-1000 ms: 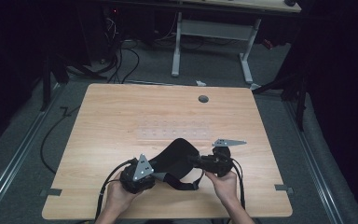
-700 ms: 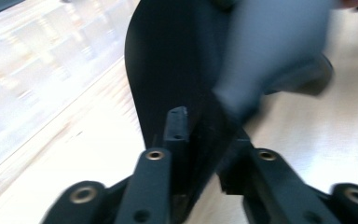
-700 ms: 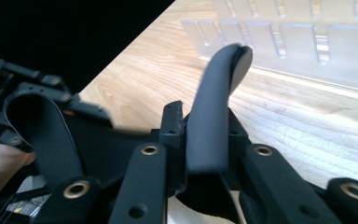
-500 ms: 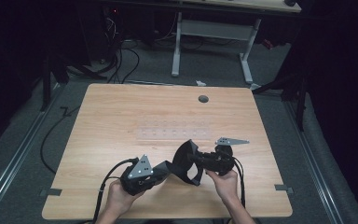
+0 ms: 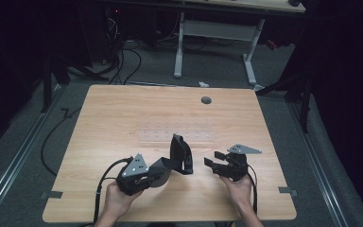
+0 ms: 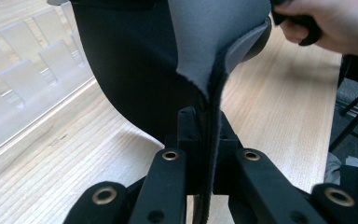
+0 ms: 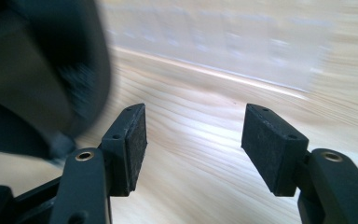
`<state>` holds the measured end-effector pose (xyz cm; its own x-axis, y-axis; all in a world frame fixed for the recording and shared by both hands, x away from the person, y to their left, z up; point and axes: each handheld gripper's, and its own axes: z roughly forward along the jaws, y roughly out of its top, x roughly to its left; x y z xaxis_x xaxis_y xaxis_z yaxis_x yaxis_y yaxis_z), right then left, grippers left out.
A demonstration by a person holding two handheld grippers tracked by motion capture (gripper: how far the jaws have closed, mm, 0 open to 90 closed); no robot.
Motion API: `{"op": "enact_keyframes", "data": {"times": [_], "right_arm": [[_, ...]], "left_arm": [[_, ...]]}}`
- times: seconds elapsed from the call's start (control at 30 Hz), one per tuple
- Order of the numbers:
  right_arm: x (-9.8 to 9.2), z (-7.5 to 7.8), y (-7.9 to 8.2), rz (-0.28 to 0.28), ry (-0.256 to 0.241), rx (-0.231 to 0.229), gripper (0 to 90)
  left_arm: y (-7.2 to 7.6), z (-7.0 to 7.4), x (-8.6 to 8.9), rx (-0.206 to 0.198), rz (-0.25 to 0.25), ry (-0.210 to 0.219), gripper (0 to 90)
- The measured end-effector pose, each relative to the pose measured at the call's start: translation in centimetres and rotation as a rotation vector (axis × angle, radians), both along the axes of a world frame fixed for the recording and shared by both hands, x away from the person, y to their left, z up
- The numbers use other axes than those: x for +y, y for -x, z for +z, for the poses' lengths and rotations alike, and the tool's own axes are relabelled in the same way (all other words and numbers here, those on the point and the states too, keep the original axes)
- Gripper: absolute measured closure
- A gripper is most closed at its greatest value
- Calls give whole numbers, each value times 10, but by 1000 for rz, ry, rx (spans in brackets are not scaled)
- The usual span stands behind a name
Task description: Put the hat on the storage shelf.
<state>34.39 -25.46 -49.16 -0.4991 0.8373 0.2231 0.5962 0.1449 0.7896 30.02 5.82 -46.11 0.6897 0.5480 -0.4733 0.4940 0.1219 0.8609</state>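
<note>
One black, grey-lined fabric piece (image 5: 172, 161) sits in the lower centre of the high view, rising off the wooden worktop (image 5: 123, 118). At lower left, the left hand-held gripper (image 5: 157, 174) is clenched on its edge. At lower right, the right hand-held gripper (image 5: 211, 160) stands released, jaws spread, just beside the fabric.

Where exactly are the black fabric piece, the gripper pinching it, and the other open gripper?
black fabric piece (image 5: 181, 152): high view, on its raised end.
left gripper (image 6: 209, 135): left gripper view, where the jaws pinch the fabric edge.
right gripper (image 7: 193, 140): right gripper view, the gap between its open pads.
</note>
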Motion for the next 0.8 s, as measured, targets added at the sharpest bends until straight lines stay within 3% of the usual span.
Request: {"op": "enact_keyframes", "data": {"times": [0.03, 0.07, 0.1, 0.2, 0.33, 0.53, 0.8], "right_arm": [[0, 0, 0, 0, 0, 0, 400], [-3, -6, 0, -35, 63, -8, 397], [-4, -8, -1, -51, 90, -10, 395], [-9, -14, -2, -80, 118, -2, 394], [-18, -21, -4, -150, 203, -2, 380], [-29, -25, -4, -209, 255, -4, 361], [-34, -34, -6, -234, 295, 21, 347]], "left_arm": [[0, 0, 0, 0, 0, 0, 865], [-1, 1, 2, 5, 7, 8, 865], [-1, 1, 2, 5, 7, 8, 865], [-3, 2, 4, 12, 19, 16, 865], [-4, 4, 8, 12, 33, 24, 865], [-8, 9, 15, 9, 65, 56, 864], [-16, 14, 24, 11, 112, 87, 865]]}}
